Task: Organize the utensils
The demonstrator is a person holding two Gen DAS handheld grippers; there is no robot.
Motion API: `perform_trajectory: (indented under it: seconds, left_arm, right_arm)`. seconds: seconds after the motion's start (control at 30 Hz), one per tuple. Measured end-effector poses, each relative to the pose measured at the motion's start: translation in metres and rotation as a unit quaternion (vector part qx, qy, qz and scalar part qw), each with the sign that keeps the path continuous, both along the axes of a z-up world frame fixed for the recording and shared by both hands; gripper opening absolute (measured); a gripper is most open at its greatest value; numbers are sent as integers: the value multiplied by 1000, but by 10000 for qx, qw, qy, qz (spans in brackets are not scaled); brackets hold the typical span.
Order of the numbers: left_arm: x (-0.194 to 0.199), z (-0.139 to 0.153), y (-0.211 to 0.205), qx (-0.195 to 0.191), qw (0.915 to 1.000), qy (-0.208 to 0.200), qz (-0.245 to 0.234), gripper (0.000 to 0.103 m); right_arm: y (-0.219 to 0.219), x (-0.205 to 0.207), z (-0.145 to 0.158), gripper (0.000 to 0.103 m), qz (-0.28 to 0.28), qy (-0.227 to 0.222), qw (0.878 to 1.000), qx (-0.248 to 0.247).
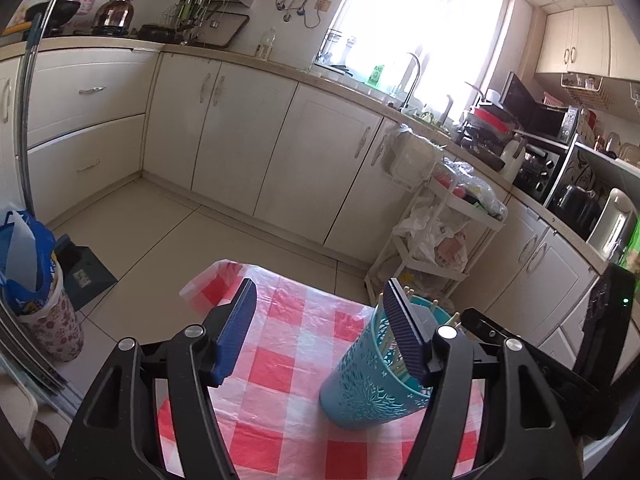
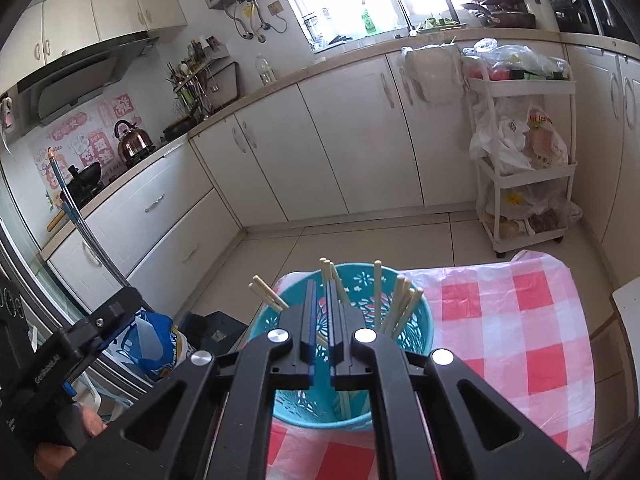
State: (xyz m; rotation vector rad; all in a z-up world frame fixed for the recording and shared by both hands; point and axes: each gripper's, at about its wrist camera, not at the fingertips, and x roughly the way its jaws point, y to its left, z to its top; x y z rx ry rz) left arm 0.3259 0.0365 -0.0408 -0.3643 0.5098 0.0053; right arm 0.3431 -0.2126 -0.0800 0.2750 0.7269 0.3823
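Observation:
A teal perforated utensil holder (image 1: 360,392) stands on the red-and-white checked tablecloth (image 1: 280,420). Several pale chopsticks (image 2: 400,304) lean inside the holder (image 2: 416,320), their tips above its rim. My left gripper (image 1: 320,320) is open. Its right pad overlaps the holder's rim and its left pad stands well apart, with nothing pressed between them. My right gripper (image 2: 321,286) is shut and hangs over the holder's mouth. The thin slit between its pads shows only teal. The right gripper's black body (image 1: 532,364) shows at the right of the left wrist view.
A white tiered trolley (image 2: 524,152) full of bags stands by the cabinets beyond the table (image 2: 520,340). A patterned bin with a blue bag (image 1: 32,280) and a dark box (image 1: 86,276) sit on the floor at the left. A hand (image 2: 60,444) holds the left gripper.

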Motion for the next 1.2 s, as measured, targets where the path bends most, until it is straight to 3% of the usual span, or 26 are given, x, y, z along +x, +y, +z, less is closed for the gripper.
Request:
perform_trajectory:
  seconds: [0.23, 0.37, 0.47, 0.53, 0.6, 0.97, 1.2]
  left_arm:
    - [-7, 2, -26, 720, 9970, 267, -69, 83]
    - [-38, 6, -44, 1080, 9937, 276, -128, 92]
    - [-66, 11, -53, 1259, 9914, 282, -212, 95]
    - [-88, 13, -59, 1388, 9894, 290, -296, 95]
    - [-108, 16, -62, 1480, 9878, 312, -363, 95]
    - [-206, 22, -57, 1516, 9860, 515, -462, 95]
    - [-257, 45, -50, 1480, 9866, 588, -358, 95]
  right_arm:
    - [-8, -78, 7, 8, -77, -165, 9994, -305]
    - [-17, -128, 13, 45, -275, -238, 9981, -490]
    - [-20, -159, 18, 47, -326, -218, 9979, -514]
    - [-22, -178, 22, 57, -400, -195, 9977, -519]
    - [-23, -196, 27, 60, -433, -204, 9974, -531]
    - [-24, -272, 48, 75, -639, -91, 9963, -570]
    - [-17, -321, 66, 90, -613, -44, 9961, -629]
